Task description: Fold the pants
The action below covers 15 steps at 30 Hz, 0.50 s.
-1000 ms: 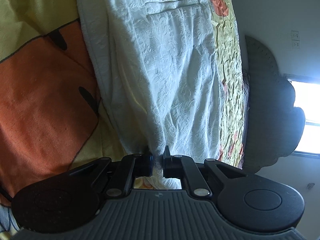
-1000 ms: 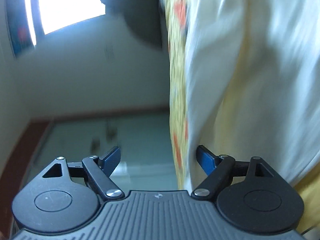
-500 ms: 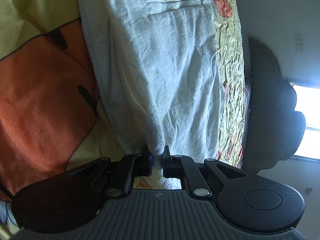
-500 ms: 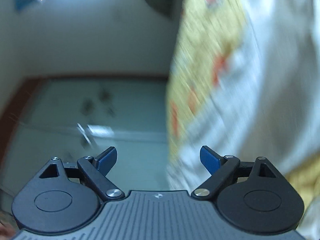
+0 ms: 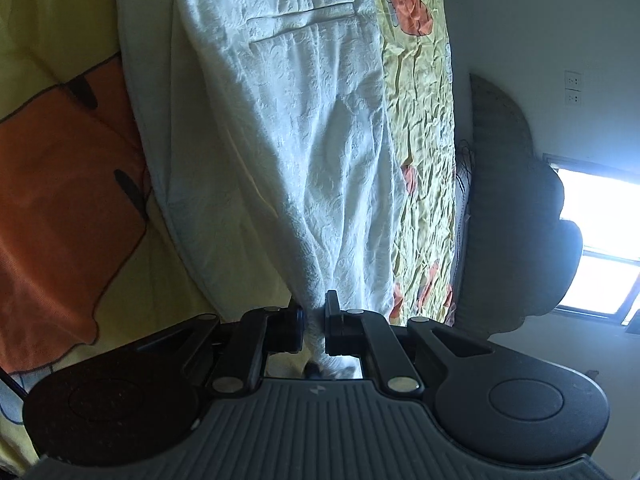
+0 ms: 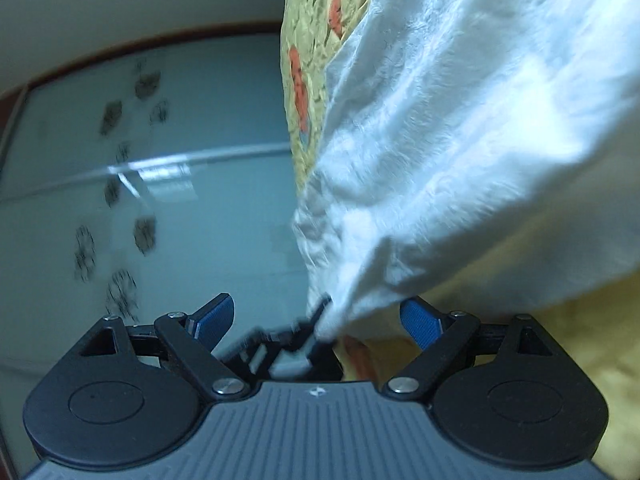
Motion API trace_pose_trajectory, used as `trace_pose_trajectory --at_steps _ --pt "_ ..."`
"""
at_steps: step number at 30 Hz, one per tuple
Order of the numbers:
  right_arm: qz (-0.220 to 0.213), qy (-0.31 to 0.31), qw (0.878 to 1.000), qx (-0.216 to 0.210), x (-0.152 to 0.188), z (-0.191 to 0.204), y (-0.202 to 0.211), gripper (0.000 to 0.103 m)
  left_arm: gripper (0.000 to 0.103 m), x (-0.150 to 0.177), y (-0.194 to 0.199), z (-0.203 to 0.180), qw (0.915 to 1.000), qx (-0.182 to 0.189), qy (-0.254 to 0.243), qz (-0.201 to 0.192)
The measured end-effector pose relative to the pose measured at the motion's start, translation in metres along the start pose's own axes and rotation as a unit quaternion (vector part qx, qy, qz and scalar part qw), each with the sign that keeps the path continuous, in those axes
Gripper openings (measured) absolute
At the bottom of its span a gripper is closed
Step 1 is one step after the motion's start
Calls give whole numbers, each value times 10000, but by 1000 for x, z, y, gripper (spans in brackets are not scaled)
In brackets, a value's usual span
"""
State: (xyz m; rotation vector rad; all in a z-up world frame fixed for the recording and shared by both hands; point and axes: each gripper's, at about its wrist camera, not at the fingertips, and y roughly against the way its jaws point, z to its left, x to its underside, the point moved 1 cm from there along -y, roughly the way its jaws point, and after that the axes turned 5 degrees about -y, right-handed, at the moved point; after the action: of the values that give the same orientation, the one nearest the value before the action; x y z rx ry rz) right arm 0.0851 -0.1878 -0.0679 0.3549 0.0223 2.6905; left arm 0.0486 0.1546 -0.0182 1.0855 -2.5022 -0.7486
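White textured pants [image 5: 288, 128] lie lengthwise on a yellow bedsheet with orange patterns [image 5: 424, 128], a welt pocket showing at the far end. My left gripper [image 5: 314, 322] is shut on the near end of the pants, cloth pinched between its jaws. In the right wrist view the pants [image 6: 460, 152] hang in a bunch near the bed's edge. My right gripper [image 6: 316, 320] is open, its blue pads wide apart, and a corner of the cloth sits between them. The left gripper's black tip [image 6: 296, 336] shows there holding that corner.
The bed edge drops to a pale tiled floor [image 6: 180, 184] on the left of the right wrist view. A dark headboard or chair back [image 5: 516, 208] and a bright window [image 5: 600, 240] stand beyond the bed. A wall with sockets [image 5: 572, 88] is behind.
The right gripper has swung down toward the bed's edge and now has the held corner of the pants between its open pads. The left gripper has kept its grip and shifted slightly.
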Motion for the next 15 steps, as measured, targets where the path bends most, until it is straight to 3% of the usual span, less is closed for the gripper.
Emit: trace_pose_trajectory --at_steps 3,6,10,15 --pt "-427 -381 9973 -465 -6 -12 8 91 7 0 0 1 10000 -28 3 17" --pt "-809 -559 9938 -518 -10 -18 27 90 7 0 0 3 10000 -60 11 29" --pt "-1471 -180 9865 -690 -8 -7 70 91 7 -1 0 2 9999 -99 19 32" --pt "-2508 -44 9624 -1044 -26 -4 141 91 7 -2 -5 6 9998 -205 -4 82"
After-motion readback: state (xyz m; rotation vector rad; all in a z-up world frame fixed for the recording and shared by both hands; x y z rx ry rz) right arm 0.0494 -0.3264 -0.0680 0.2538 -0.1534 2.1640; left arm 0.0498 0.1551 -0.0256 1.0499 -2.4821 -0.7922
